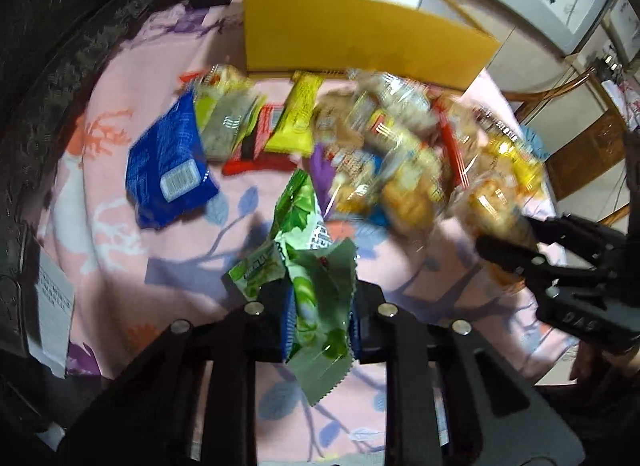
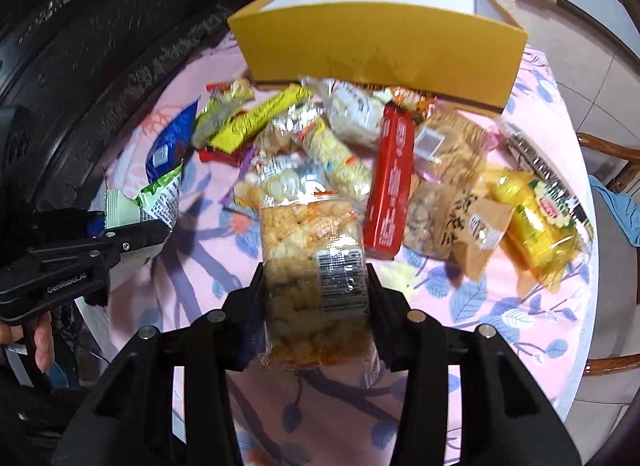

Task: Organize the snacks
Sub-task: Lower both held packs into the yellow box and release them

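left gripper (image 1: 318, 320): fingers clamped, angled down | right gripper (image 2: 316, 302): fingers clamped, angled down

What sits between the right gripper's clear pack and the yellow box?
Right wrist view: beyond the clear pack, the snack pile lies right up to the yellow box.

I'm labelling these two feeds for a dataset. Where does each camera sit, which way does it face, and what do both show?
Left wrist: on the left tongs, looking steeply down at the snack pile; own fingers clamp a green packet; right tongs at right.
Right wrist: on the right tongs, looking down likewise; own fingers clamp a puffed-snack bag; left tongs and a hand at left.
Shared: yellow box, pink floral cloth, blue packet.
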Demonstrator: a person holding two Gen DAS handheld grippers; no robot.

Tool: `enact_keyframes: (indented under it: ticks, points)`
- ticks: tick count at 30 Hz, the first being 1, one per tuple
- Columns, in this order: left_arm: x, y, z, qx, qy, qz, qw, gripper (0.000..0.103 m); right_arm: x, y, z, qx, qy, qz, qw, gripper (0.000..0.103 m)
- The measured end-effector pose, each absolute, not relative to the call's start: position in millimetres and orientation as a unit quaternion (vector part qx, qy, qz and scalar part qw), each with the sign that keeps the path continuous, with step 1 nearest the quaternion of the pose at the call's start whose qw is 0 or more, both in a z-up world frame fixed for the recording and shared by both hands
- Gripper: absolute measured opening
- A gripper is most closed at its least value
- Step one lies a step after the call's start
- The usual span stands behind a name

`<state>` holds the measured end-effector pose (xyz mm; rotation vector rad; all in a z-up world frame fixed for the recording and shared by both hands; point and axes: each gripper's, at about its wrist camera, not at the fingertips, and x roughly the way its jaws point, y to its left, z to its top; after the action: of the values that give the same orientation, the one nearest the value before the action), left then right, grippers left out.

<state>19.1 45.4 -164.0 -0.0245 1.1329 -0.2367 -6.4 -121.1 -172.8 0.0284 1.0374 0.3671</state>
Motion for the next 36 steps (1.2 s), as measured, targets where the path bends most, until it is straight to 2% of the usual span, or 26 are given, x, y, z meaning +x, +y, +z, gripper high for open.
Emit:
enact_keyframes:
  ticks: [7,19,24,34,35,36]
  points:
    - [46.8,14.1,-122.0,0.008,0.499,-0.129,0.857,0.021,-1.8,-127.6,-138.3,0.018,0.46,0.17,0.871,0.046]
    - [145.6,-23.3,-44.9,-0.008,0.432,-0.146,0.89,0.021,53.0,-148.8,-45.0,0.029,0.38,0.126,0.916,0.046]
    - [178.2,-34.8,-41.7,-0.003,0.436,-0.153,0.887,0.021,94.2,-157.7,-22.4,0.033,0.361,0.118,0.925,0.046]
    - [240.3,-31.6,-34.7,-0.002,0.434,-0.138,0.89,0.023,167.2,-158.8,-11.3,0.042,0.361,0.111,0.925,0.047]
    - [249.1,-31.0,-33.9,0.0,0.434,-0.131,0.891,0.024,172.2,-158.9,-10.7,0.044,0.359,0.112,0.926,0.047]
    - [256.2,-30.6,-32.9,0.001,0.433,-0.123,0.893,0.041,178.6,-158.7,-9.4,0.046,0.357,0.112,0.926,0.048]
